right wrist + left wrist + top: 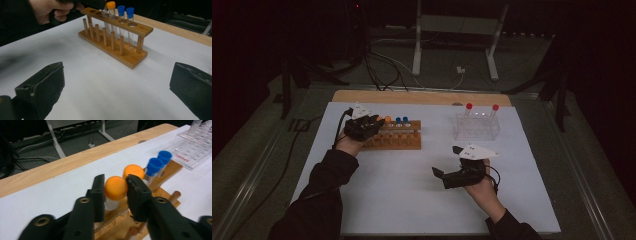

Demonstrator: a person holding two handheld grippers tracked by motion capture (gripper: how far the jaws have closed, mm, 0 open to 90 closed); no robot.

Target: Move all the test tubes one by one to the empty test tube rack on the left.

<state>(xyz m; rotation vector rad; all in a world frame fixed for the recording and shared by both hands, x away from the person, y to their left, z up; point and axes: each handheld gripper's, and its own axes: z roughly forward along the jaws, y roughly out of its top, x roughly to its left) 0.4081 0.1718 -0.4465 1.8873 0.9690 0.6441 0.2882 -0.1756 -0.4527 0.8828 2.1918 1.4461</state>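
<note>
Capped tubes [401, 120] in wooden rack [394, 140], clear rack [477, 127] to its right

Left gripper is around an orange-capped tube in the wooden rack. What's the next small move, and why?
Probably lift the left gripper straight up and away. Its jaws flank the orange-capped tube, with a small gap at each side, and the tube already stands in the wooden rack. A sideways pull might knock the next orange cap.
</note>
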